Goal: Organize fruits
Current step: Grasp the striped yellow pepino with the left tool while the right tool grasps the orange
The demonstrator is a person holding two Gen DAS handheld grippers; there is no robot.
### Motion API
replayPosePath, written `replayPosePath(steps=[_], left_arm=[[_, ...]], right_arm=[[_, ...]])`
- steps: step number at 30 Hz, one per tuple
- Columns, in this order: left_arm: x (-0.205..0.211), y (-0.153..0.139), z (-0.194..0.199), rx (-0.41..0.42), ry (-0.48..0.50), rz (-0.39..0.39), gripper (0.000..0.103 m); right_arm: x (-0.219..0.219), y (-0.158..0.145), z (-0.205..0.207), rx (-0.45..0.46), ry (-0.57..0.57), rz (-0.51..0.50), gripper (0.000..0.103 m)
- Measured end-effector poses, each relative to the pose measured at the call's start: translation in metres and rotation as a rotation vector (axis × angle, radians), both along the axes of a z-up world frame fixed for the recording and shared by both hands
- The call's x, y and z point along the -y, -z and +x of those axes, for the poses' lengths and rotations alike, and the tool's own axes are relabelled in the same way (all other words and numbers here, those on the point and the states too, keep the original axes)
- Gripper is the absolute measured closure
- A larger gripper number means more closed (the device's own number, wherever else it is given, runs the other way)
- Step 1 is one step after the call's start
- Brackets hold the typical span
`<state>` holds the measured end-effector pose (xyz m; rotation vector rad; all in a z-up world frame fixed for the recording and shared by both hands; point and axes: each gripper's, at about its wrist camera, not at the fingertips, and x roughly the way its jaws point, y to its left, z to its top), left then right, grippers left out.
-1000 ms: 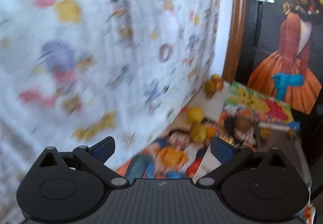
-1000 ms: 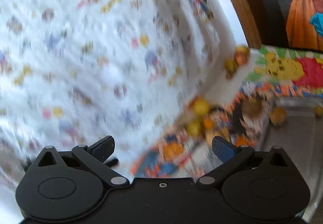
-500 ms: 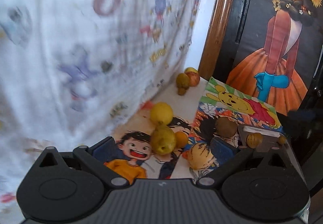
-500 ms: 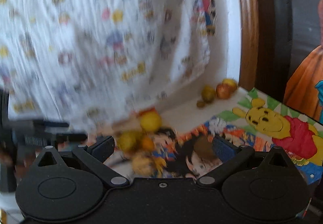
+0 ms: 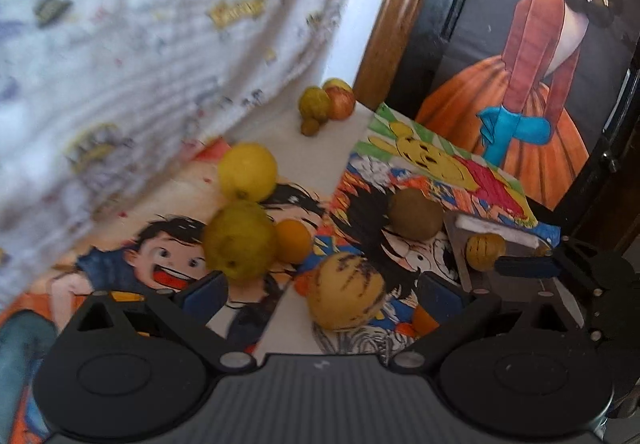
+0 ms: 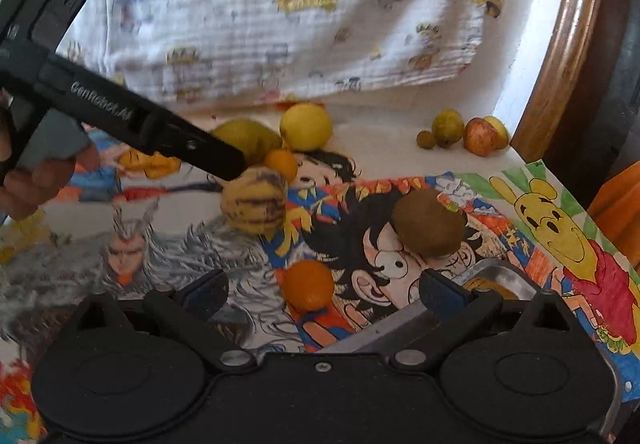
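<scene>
Both tongs gape empty: left tongs over the striped melon, right tongs over an orange. A kiwi lies right; a tray nearest right.

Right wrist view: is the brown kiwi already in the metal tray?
No. The brown kiwi sits on the cartoon-print table cover, just outside the rim of the metal tray.

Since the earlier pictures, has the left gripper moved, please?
Yes. The left gripper has come down toward the fruit: the striped melon now sits between its open fingers.
</scene>
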<state>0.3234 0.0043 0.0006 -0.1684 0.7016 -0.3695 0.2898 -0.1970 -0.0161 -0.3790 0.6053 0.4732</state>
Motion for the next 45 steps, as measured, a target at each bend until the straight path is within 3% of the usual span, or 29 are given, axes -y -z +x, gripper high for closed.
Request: replayPosePath(steps=[6, 14, 30, 40, 45], left_arm=[[0.01, 0.012, 0.009, -0.024, 0.001, -0.006, 0.001], [0.022, 0.017, 0.008, 0.021, 0.005, 0.033, 0.002], [0.027, 0.03, 0.016, -0.012, -0.002, 0.031, 0.022], [0.03, 0.027, 0.018, -0.009, -0.009, 0.021, 0.044], [0.033, 0.025, 0.016, -0.004, -0.016, 0.041, 0.046]], right_arm=[[-0.002, 0.012, 0.007, -0.024, -0.014, -0.002, 0.014], [-0.005, 0.021, 0.014, -0.047, -0.022, 0.011, 0.028], [-0.001, 0.023, 0.019, -0.053, -0.004, 0.055, 0.059], [-0.005, 0.023, 0.015, -0.035, -0.021, 0.038, 0.068], [-0.001, 0.021, 0.014, -0.031, -0.005, 0.054, 0.068]])
